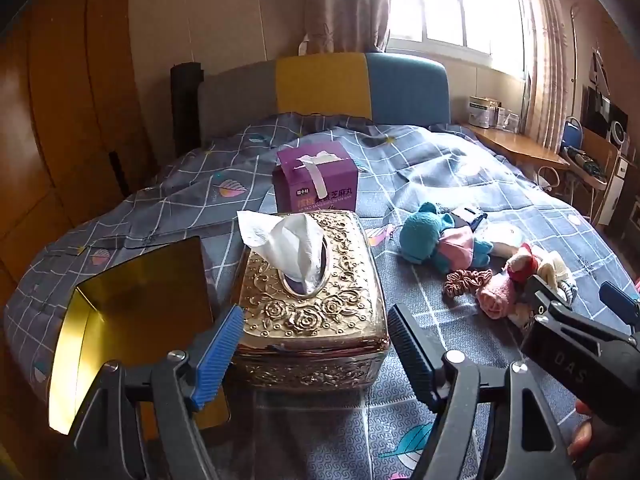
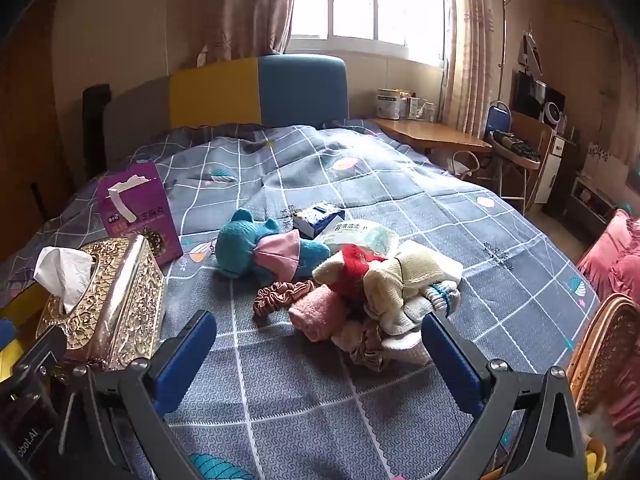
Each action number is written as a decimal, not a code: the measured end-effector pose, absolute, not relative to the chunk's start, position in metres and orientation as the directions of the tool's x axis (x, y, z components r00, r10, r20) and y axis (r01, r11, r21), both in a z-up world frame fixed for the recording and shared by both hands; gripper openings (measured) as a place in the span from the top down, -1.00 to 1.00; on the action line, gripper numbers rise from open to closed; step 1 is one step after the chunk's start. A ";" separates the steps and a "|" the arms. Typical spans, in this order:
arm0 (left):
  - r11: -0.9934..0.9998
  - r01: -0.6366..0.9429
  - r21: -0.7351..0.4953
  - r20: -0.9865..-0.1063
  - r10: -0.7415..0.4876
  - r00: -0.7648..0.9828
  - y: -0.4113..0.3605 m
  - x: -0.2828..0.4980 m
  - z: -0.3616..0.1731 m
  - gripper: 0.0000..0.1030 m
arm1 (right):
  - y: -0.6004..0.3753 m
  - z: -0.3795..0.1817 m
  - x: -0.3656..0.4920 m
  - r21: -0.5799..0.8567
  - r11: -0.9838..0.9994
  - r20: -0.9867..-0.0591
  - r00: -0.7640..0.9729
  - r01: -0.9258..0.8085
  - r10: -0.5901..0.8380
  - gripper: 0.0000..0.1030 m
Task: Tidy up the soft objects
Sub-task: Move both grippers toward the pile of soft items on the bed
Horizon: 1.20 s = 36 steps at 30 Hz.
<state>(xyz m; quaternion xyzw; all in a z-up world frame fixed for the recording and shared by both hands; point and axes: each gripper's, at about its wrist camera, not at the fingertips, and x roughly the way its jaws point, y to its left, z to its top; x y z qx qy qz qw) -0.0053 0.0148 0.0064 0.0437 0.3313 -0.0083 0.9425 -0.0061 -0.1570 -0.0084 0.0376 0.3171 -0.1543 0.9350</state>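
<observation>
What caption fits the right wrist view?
Open right gripper above a sock pile on the bed.

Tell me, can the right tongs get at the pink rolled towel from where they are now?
Probably yes. The right tongs stand wide open and empty, and the pink rolled towel lies just ahead of them on the bed. Only bare cover lies between; a brown scrunchie sits right beside it.
</observation>
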 end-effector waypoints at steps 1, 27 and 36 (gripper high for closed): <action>0.996 0.043 0.076 -0.625 0.014 0.781 0.015 -0.006 0.007 -0.47 | -0.162 -0.008 -0.003 -0.018 0.950 -0.614 0.747 0.312 -0.257 -1.00; 0.997 0.046 0.063 -0.628 0.003 0.778 0.021 -0.012 0.011 -0.47 | -0.164 -0.008 -0.005 -0.024 0.946 -0.608 0.746 0.324 -0.271 -1.00; 0.996 0.053 0.065 -0.627 0.000 0.779 0.017 -0.015 0.013 -0.47 | -0.168 -0.007 -0.004 -0.036 0.946 -0.607 0.744 0.323 -0.277 -1.00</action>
